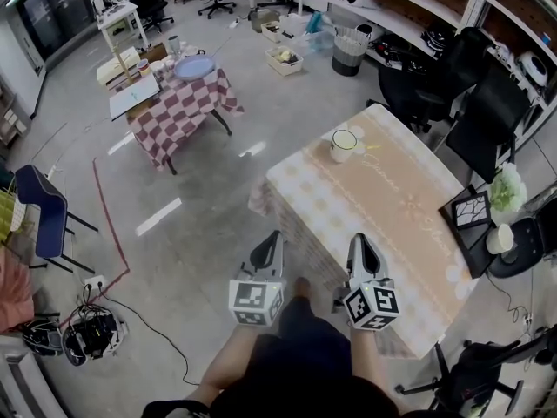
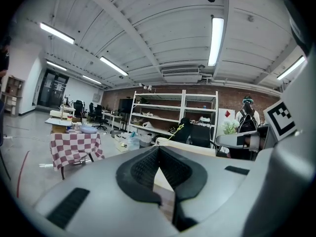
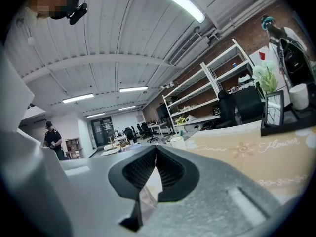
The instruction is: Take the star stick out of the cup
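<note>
Left gripper: jaws pressed together tip to tip, nothing between them. Hovers just off the near left edge of the table, over the floor. Right gripper: likewise closed and empty. Hangs over the table's near edge, pointing roughly level along the cloth.

Cup: white, handled, upright near the table's far left corner, well apart from both grippers. Sits ahead and slightly left of the right gripper, ahead and to the right of the left one. Judged a little nearer the right gripper.

Star stick: in the cup, not yet taken out. Stands with long axis near upright, leaning a little, yellow-green star end above the rim, lower end hidden inside. Calls, by judgement, for a reach across the table, jaws opened, a pinch on the stem above the rim, then a lift along the stick. Nothing else made out in the cup.

Beyond the table's far end: pale slatted bin, contents not legible. At the table's right side: dark framed panel, white flowers.
</note>
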A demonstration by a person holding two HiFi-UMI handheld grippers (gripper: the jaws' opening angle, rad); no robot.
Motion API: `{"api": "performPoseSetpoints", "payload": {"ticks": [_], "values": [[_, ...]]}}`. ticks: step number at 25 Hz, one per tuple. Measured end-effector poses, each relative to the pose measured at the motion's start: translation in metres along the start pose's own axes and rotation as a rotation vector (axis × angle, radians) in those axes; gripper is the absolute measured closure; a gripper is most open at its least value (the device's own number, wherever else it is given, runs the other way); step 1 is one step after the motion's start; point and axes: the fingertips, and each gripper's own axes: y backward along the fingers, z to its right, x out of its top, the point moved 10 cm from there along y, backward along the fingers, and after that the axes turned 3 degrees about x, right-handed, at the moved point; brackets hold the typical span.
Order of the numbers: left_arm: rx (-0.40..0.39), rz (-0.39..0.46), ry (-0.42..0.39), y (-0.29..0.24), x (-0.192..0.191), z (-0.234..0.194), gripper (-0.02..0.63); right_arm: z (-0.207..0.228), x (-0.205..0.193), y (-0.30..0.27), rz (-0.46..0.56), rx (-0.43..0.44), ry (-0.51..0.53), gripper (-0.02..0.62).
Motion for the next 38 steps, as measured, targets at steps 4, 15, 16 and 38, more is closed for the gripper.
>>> {"api": "performPoseSetpoints", "payload": {"ticks": [4, 15, 16, 38], "values": [[0.001, -0.005, -0.008, -0.025, 0.006, -0.003, 0.597, 0.011, 0.007, -0.023, 0.003, 0.001, -0.008, 0.594], [0.027, -0.031, -0.013, -0.07, 0.011, -0.013, 0.597, 0.034, 0.013, -0.074, -0.01, 0.007, -0.04, 0.594], [0.031, -0.032, -0.014, -0.073, 0.011, -0.014, 0.597, 0.036, 0.013, -0.078, -0.01, 0.008, -0.048, 0.594], [0.046, -0.066, -0.014, -0.137, 0.016, -0.02, 0.597, 0.08, 0.017, -0.139, 0.002, -0.006, -0.14, 0.594]]}}
